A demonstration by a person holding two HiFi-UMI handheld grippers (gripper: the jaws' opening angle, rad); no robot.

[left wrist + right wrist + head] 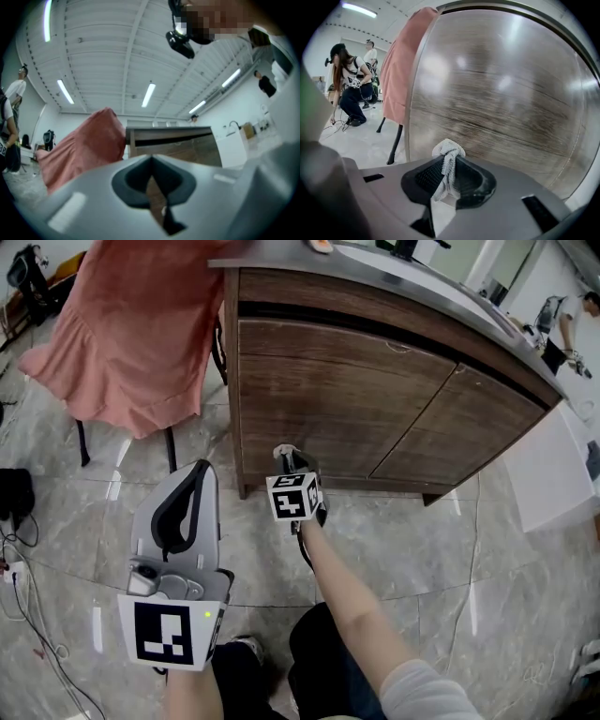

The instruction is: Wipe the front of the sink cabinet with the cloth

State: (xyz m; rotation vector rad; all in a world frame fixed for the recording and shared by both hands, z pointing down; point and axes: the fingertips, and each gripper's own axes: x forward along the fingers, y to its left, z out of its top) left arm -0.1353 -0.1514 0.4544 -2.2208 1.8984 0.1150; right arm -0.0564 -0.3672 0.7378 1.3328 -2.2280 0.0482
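Head view is showing the right gripper [287, 456] reaching low at the cabinet [375, 399], near the bottom left corner of the left door, mid-frame. Its jaws are pinching a small wad of cloth [449, 152], which is poking out past the tips. Whether the cloth is touching the wood or sitting just short of it, I cannot tell. The left gripper [195, 479] is hanging back at lower left, jaws pressed together with nothing between them.

Judging from this, a wiping pass is under way on the lower part of the left door. The next move is calling for pressing the cloth against the panel and sweeping along the grain toward the right door. Only a small tuft is showing, so the hard jaw tips will need keeping off the finish.

The cabinet is looking like brown wood with horizontal streaks and a soft sheen. It has two flat doors with no handles showing, and a dark gap under a grey top [394, 276]. The cloth is looking pale, knobbly and soft. Pink fabric [131, 334] is draping at upper left over glossy marbled floor [422, 559].
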